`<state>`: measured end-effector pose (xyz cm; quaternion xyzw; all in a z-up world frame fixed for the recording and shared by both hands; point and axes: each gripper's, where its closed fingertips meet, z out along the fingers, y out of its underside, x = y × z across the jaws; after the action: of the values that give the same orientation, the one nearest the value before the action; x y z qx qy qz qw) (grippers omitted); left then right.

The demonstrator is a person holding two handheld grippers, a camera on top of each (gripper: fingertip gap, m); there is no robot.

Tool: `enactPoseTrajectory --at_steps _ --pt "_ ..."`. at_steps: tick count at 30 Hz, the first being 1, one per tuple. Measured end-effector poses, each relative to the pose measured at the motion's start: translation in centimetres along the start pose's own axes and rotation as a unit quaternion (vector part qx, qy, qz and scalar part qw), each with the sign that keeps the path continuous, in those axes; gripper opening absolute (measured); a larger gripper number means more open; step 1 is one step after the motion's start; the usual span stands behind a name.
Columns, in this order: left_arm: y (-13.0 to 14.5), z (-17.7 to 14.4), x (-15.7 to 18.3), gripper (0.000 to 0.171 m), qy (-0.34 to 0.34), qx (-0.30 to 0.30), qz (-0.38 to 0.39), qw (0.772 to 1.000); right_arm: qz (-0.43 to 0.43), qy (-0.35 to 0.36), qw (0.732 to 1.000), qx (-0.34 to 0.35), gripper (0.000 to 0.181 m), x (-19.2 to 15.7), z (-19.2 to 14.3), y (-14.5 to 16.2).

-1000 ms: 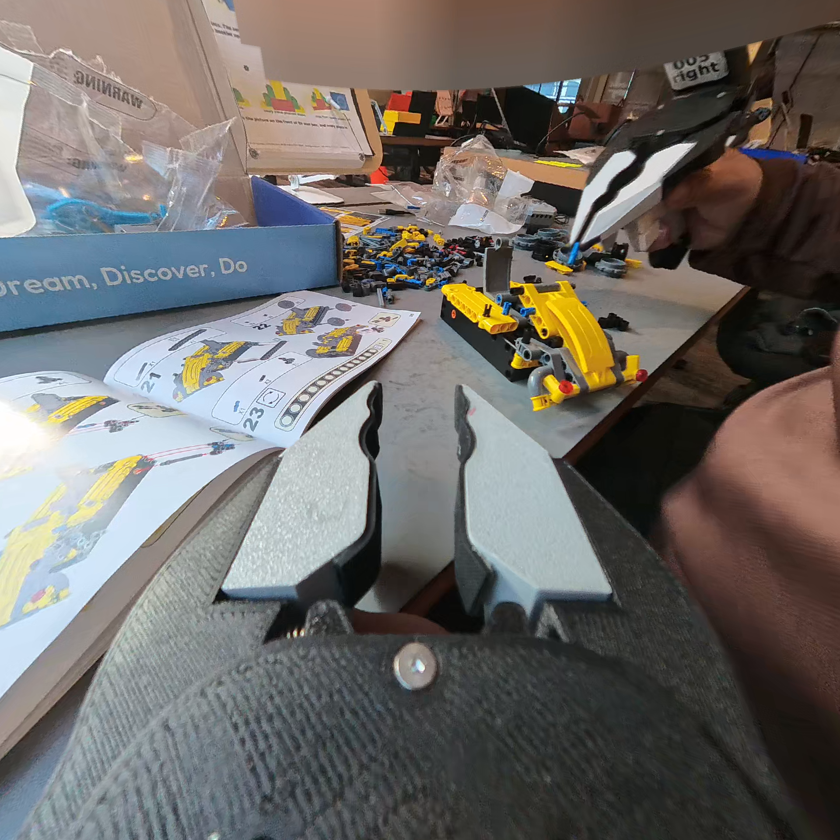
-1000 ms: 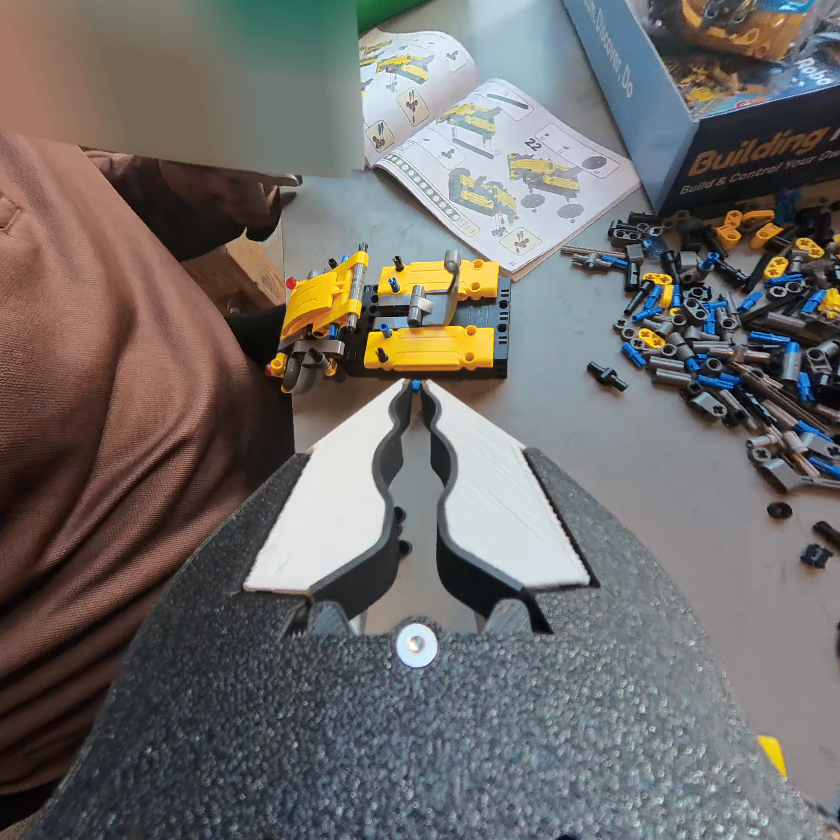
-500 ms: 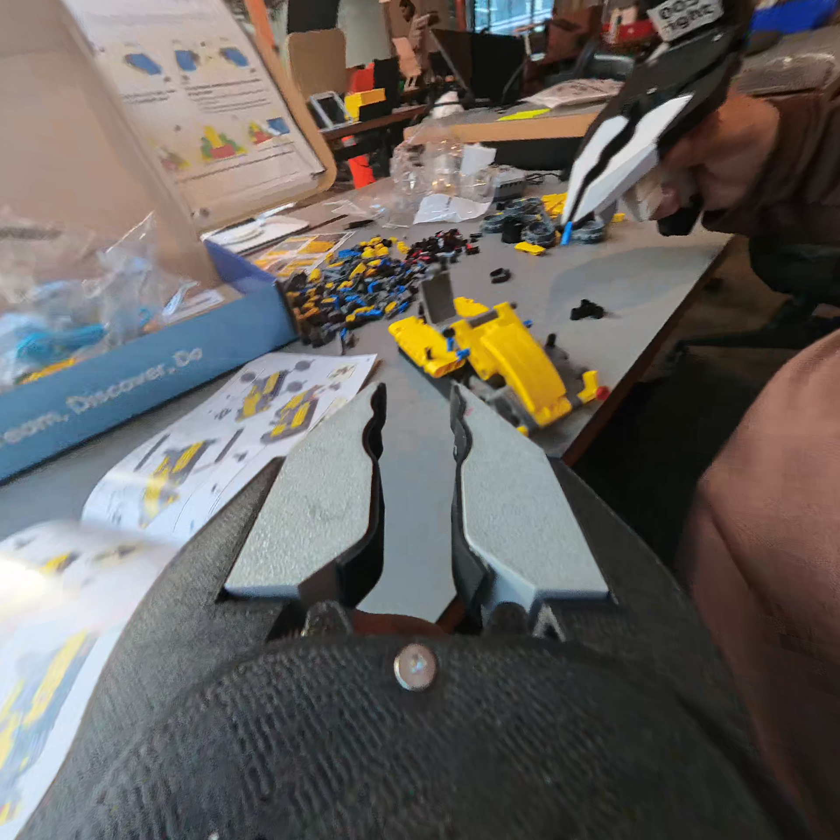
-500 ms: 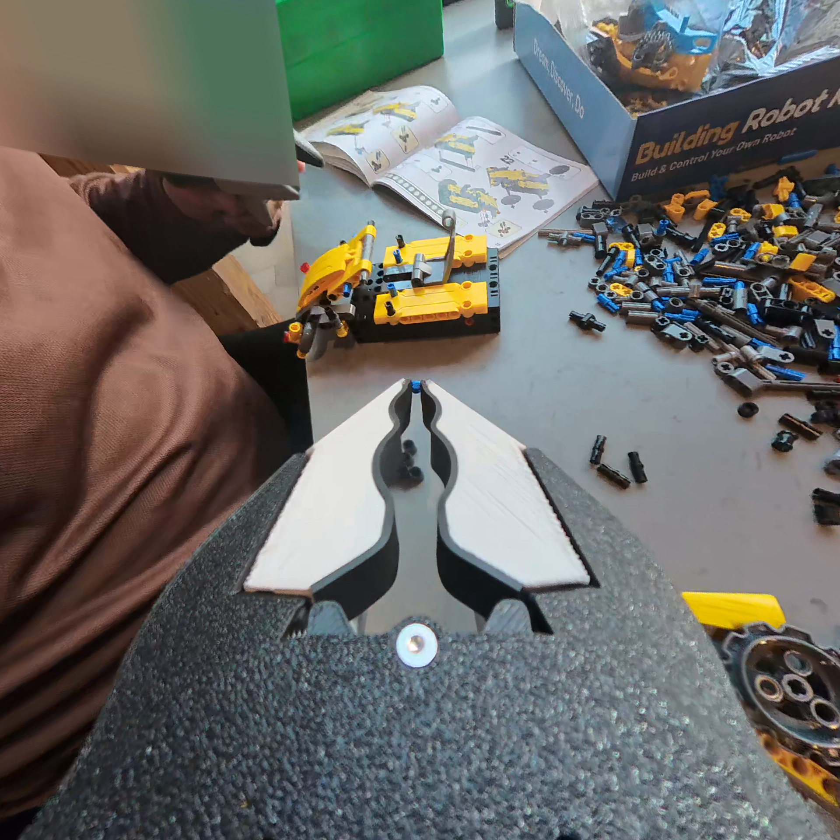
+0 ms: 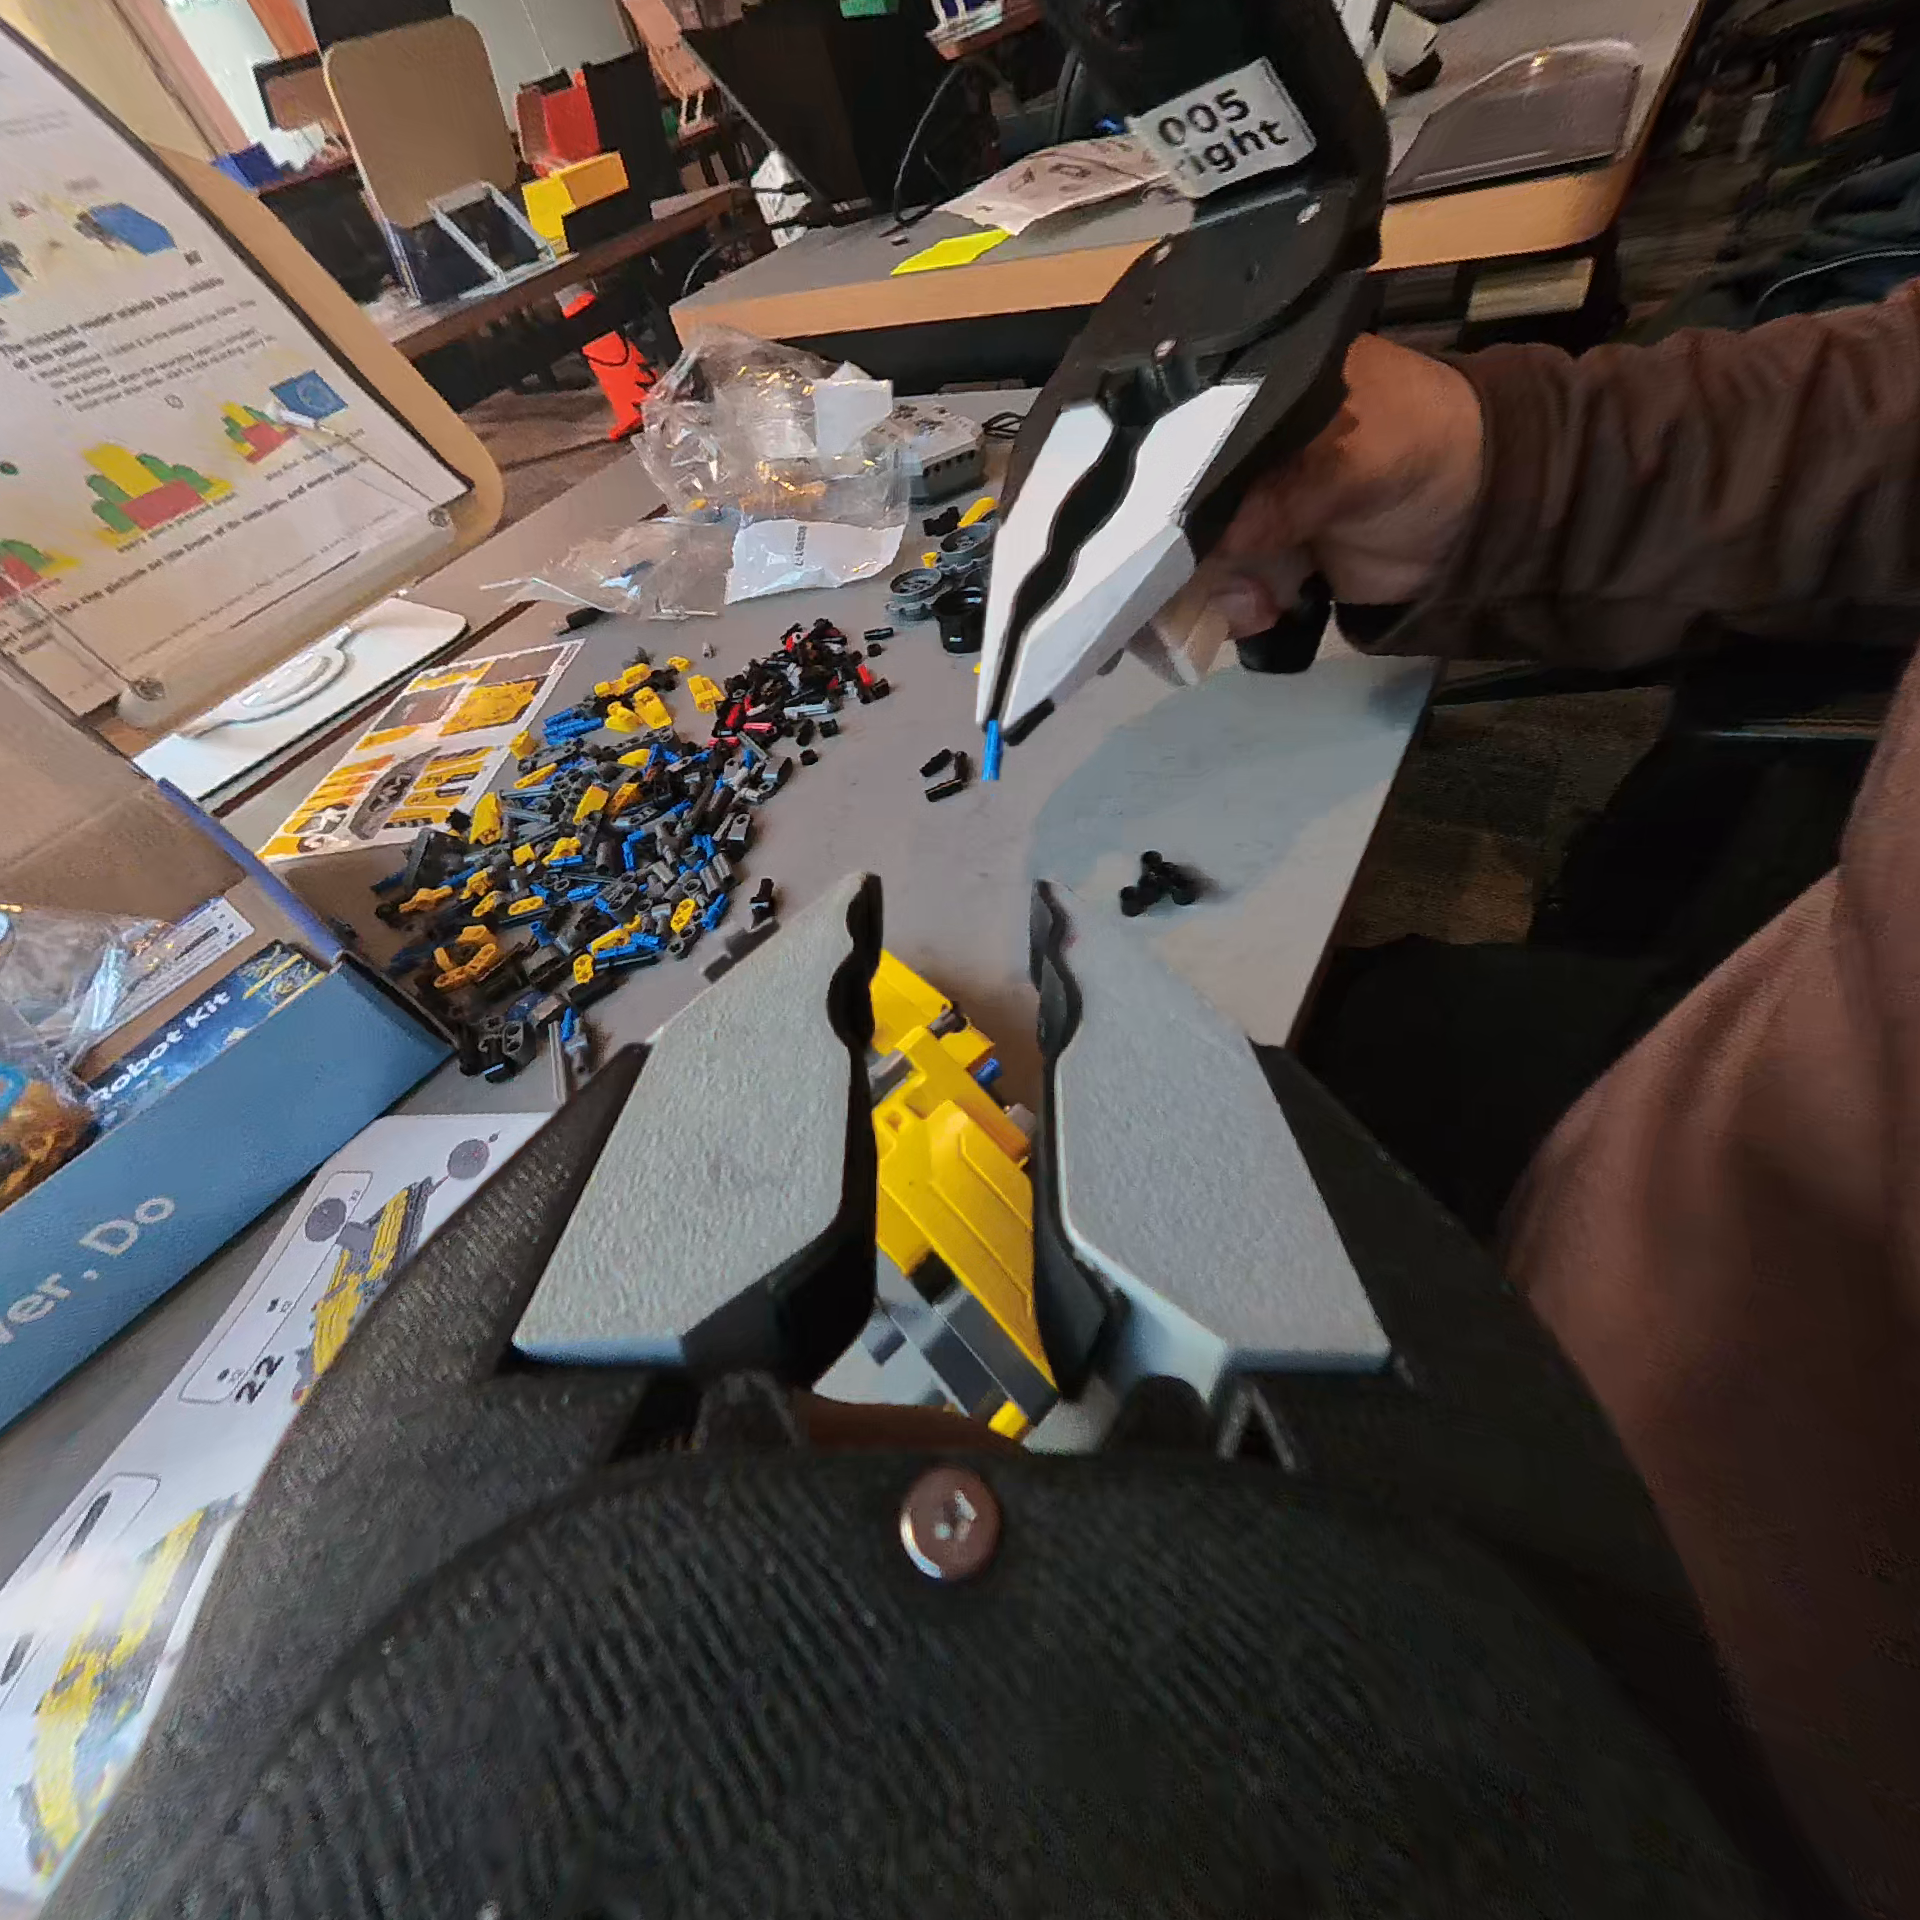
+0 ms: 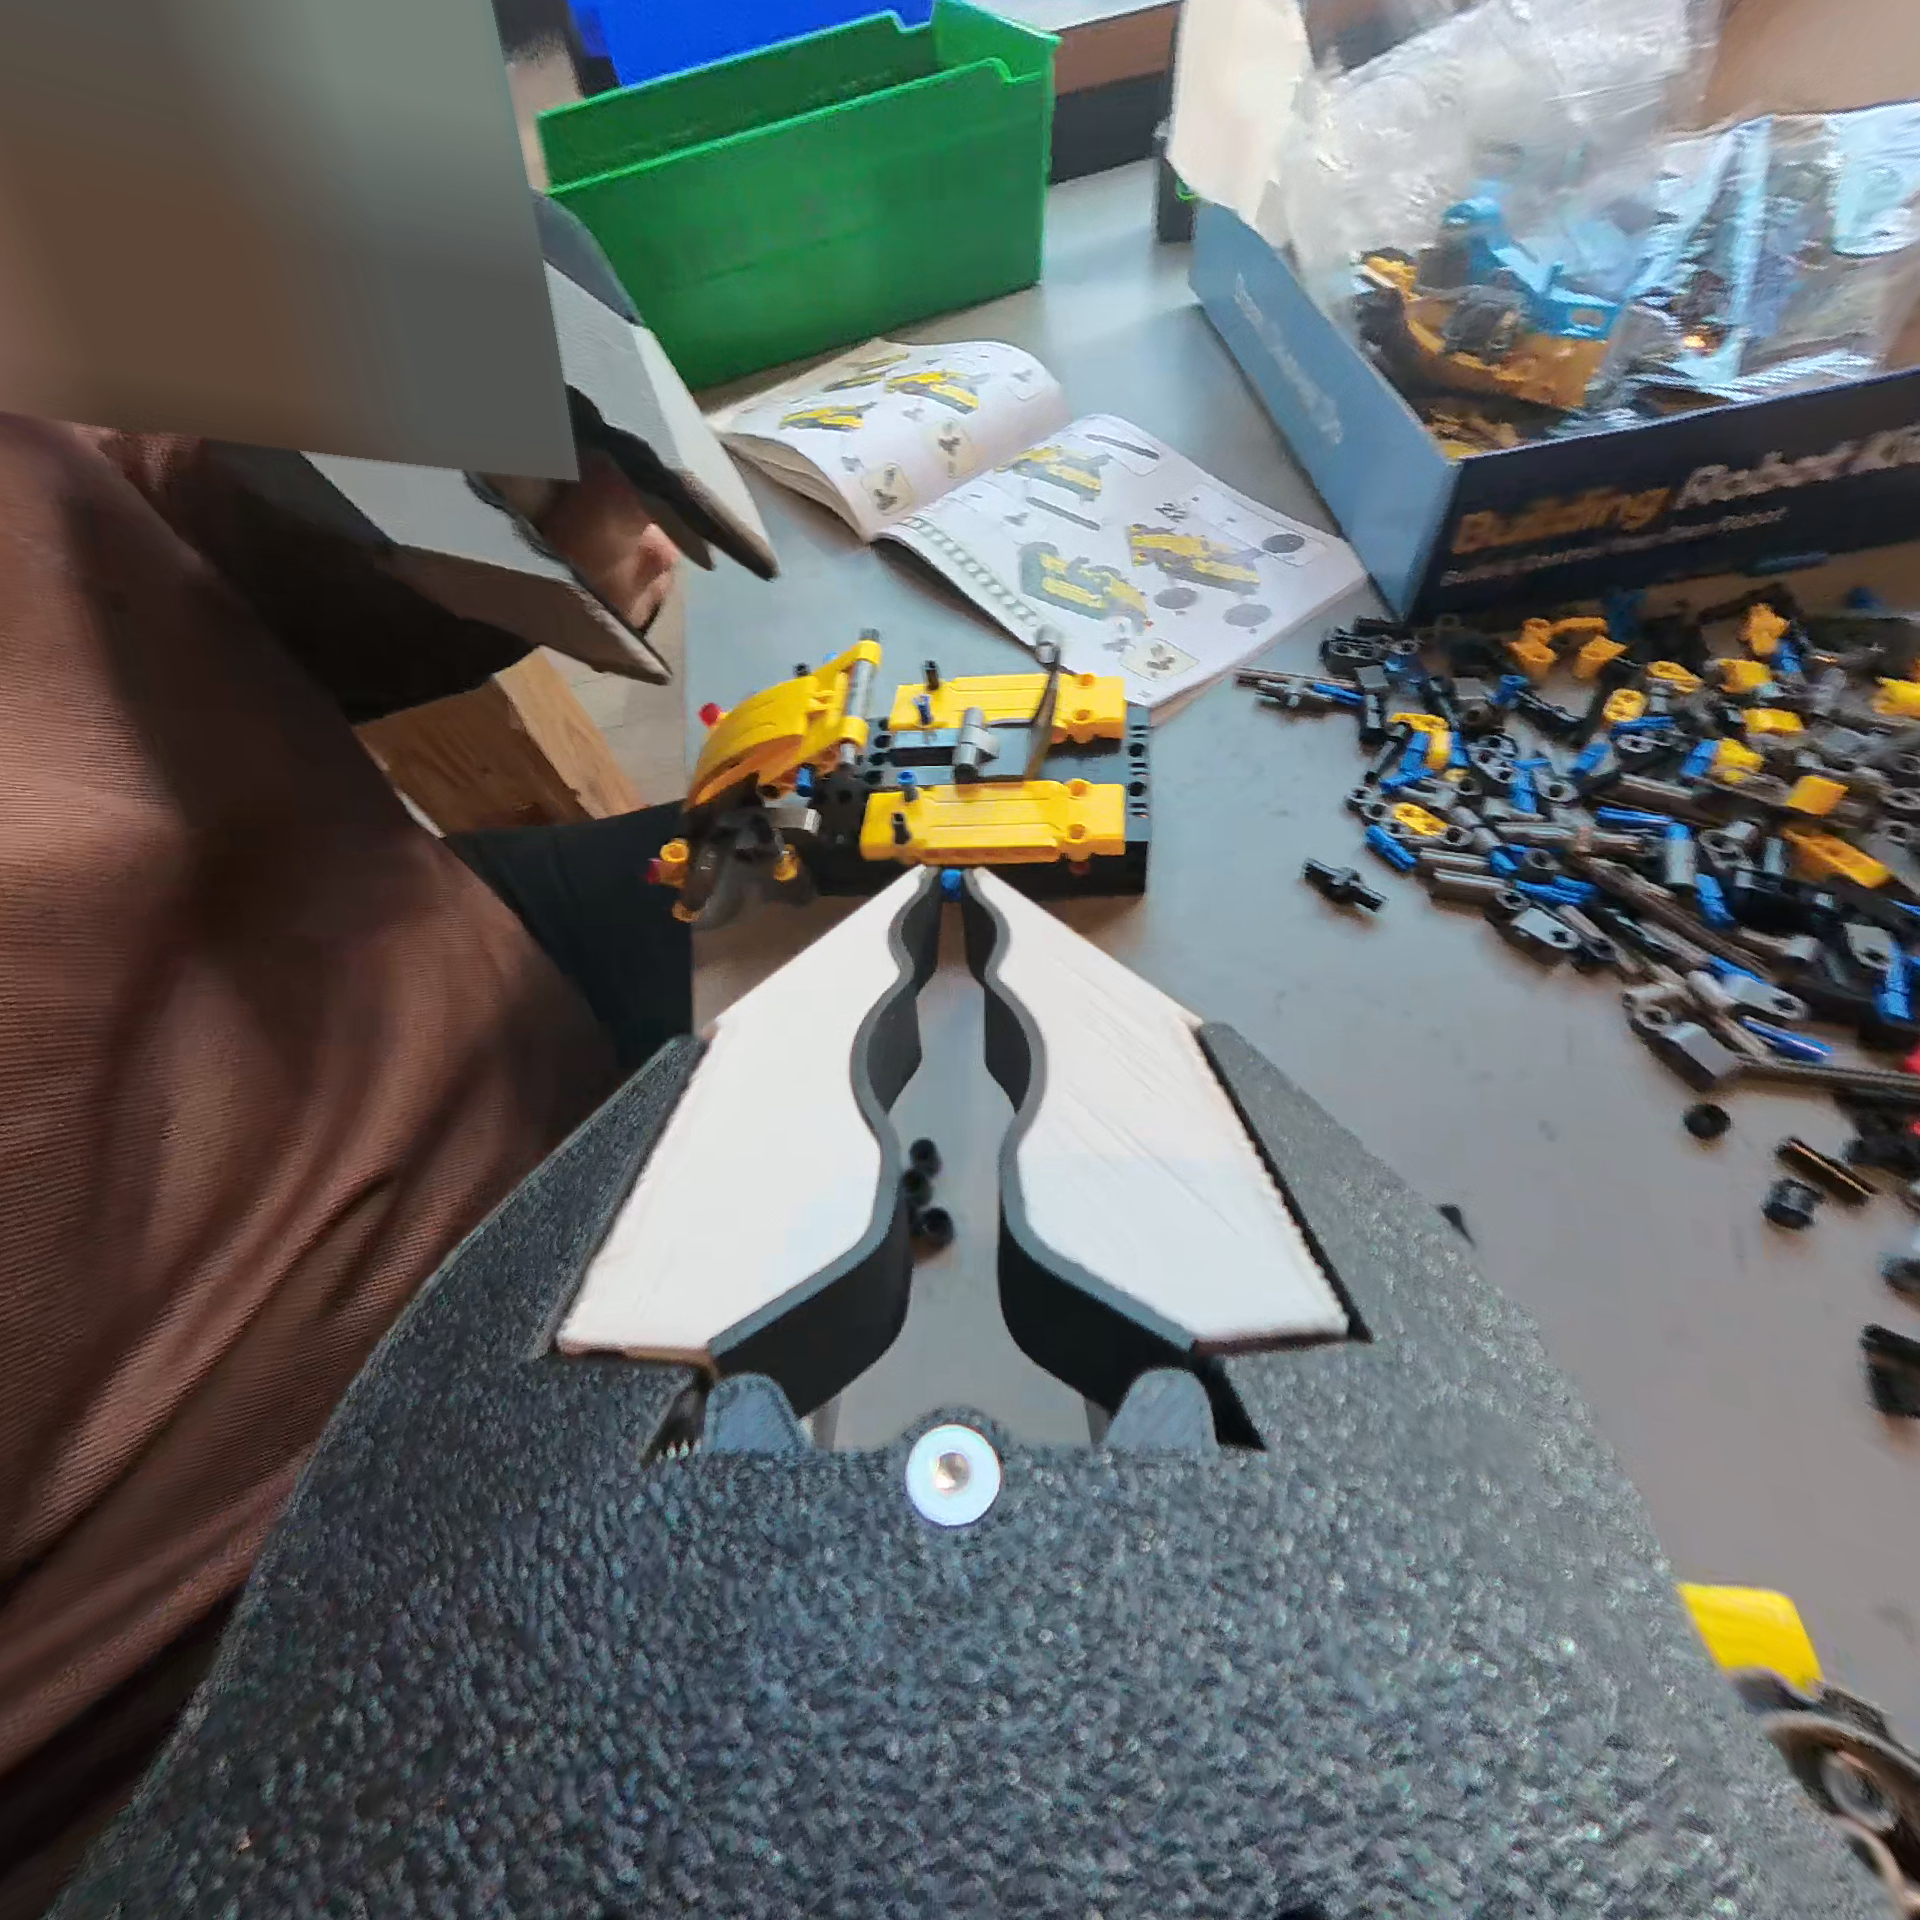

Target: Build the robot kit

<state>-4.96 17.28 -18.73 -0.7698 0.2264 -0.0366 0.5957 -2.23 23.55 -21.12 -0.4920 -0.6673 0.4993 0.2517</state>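
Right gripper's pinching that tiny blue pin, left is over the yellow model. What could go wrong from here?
1. The right gripper grips the blue pin only at its tip; it could slip out.
2. The yellow model overhangs the table edge; a push might tip it off.
3. The open left gripper blocks its camera's view of the model.

I'm looking across a grey worktable [image 5: 1226,748] w/ a wood edge. Behind it another table [image 5: 1455,239] is standing, plus a dark, cluttered bkgd of desks [image 5: 582,260]. Daylight is coming in from a window [image 5: 208,21] top left. A green bin [image 6: 810,187] is sitting at the far end.
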Motion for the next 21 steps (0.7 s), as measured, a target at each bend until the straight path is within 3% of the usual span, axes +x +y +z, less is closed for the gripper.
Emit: enactPoseTrajectory --at_steps 7,14,21 --pt "-0.5 1.1 -0.9 0.029 -0.012 -0.016 -0.016 1.000 0.031 -0.037 0.995 0.090 0.000 0.2 -1.2 -2.9" --pt "-0.7 4.4 0.6 0.028 0.017 -0.044 0.050 0.998 0.021 -0.061 0.995 0.079 0.000 -1.3 0.1 -2.4" --pt "-0.6 5.6 0.8 0.019 0.009 -0.059 0.079 0.995 0.023 -0.062 0.994 0.082 0.000 -1.6 0.1 -2.4"
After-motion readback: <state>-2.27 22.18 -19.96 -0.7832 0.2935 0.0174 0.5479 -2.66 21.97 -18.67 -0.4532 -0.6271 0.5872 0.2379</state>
